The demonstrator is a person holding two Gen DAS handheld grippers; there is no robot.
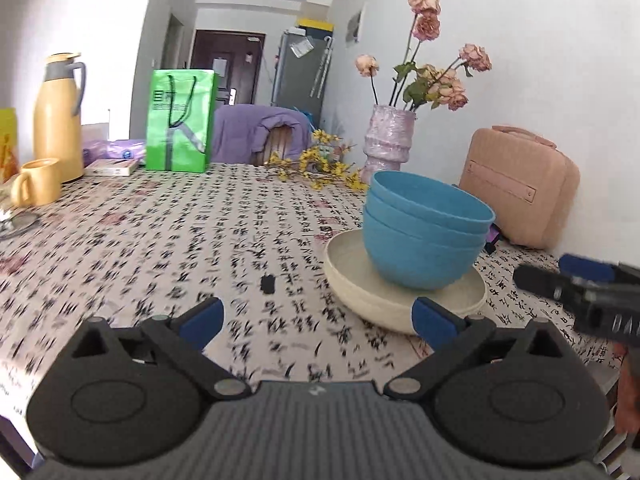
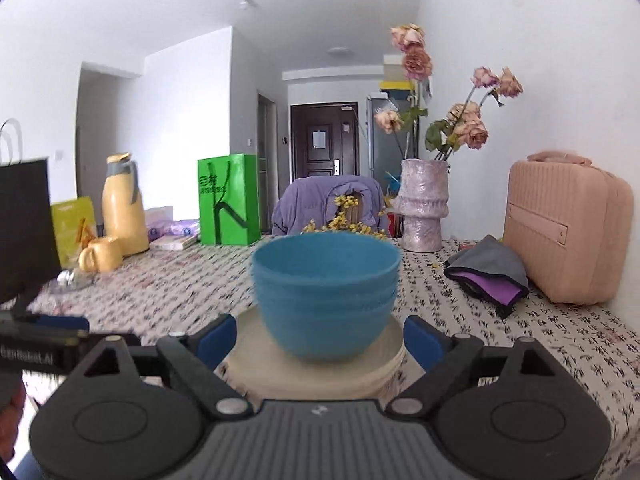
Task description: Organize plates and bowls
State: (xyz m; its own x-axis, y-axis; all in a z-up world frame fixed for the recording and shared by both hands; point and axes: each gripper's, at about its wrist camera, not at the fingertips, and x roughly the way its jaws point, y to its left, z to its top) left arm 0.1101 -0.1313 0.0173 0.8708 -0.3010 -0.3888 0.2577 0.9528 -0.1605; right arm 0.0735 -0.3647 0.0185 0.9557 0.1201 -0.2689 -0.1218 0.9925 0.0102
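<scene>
Three nested blue bowls [image 1: 424, 236] stand in a stack of cream plates [image 1: 400, 300] on the patterned tablecloth. My left gripper [image 1: 318, 320] is open just left of the stack, with only cloth between its fingers and its right pad close to the plates' rim. In the right wrist view the blue bowls [image 2: 326, 292] and cream plates [image 2: 316, 376] sit straight ahead. My right gripper [image 2: 320, 340] is open, one blue pad on each side of the plate stack. Each gripper shows in the other's view: the right gripper [image 1: 580, 288] at the right edge, the left gripper [image 2: 40, 340] at the left edge.
Behind the stack are a lilac vase of dried roses [image 2: 424, 204], a pink case [image 2: 564, 232] against the wall and a grey and purple cloth [image 2: 492, 276]. Far left stand a yellow flask [image 1: 58, 120], a yellow mug [image 1: 36, 182] and a green bag [image 1: 180, 120]. A small black object [image 1: 267, 284] lies on the cloth.
</scene>
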